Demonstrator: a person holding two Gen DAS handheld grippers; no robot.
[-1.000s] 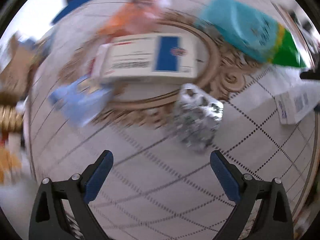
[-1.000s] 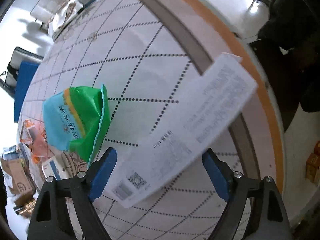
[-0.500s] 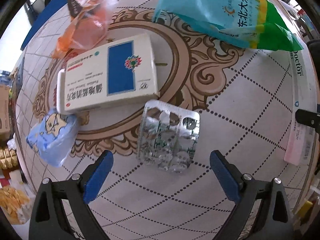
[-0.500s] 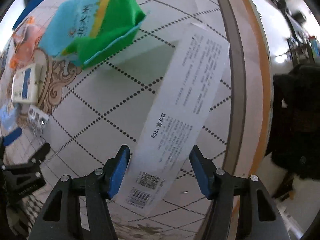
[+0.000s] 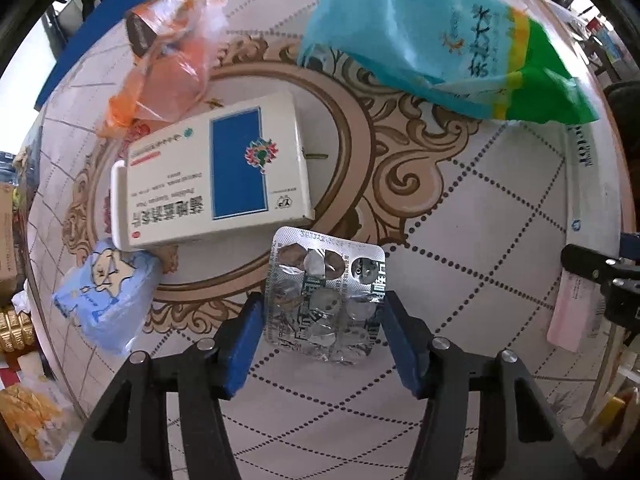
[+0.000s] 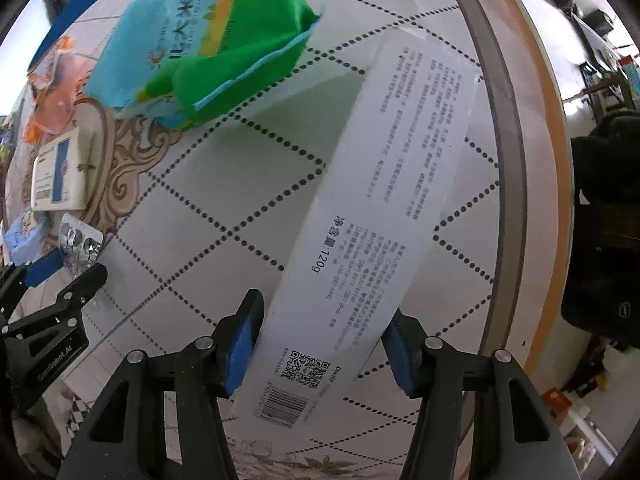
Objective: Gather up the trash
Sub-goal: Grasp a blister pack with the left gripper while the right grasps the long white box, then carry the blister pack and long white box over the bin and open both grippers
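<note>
A: Start with the left wrist view. What sits between the jaws?

B: The left gripper (image 5: pixel 322 330) points down at the round patterned worktop (image 5: pixel 472 216), and a crumpled silver blister pack (image 5: pixel 326 298) lies flat between its blue pads. The jaws are closing; the pads stand right at the pack's two edges, but I see no clear press on it yet.

A: And around it?

B: Just above the pack, a white medicine box (image 5: pixel 212 176) with a blue panel. At lower left a pale blue tissue packet (image 5: pixel 106 300), touching the box's corner. At upper left an orange plastic wrapper (image 5: pixel 168 60); at upper right a teal and green bag (image 5: pixel 440 44). At the right edge only a curved sliver of a long white carton (image 5: pixel 580 184) shows, with the right gripper's (image 5: pixel 596 268) black finger across it.

A: What does the right wrist view add?

B: The whole carton — the long white carton (image 6: pixel 384 208) runs from the upper right down to bottom centre, its printed text, QR code and barcode legible. The right gripper (image 6: pixel 320 348) straddles its near end; those jaws are closing too, the pads close beside the carton's sides, contact unclear.

A: Anything else only there?

B: The worktop's rim (image 6: pixel 520 152) at right. The bag (image 6: pixel 208 40) is at upper left, and the box (image 6: pixel 60 172), tissue packet (image 6: pixel 24 236) and blister pack (image 6: pixel 80 240) are small at the left edge, beside the left gripper (image 6: pixel 68 276).
</note>
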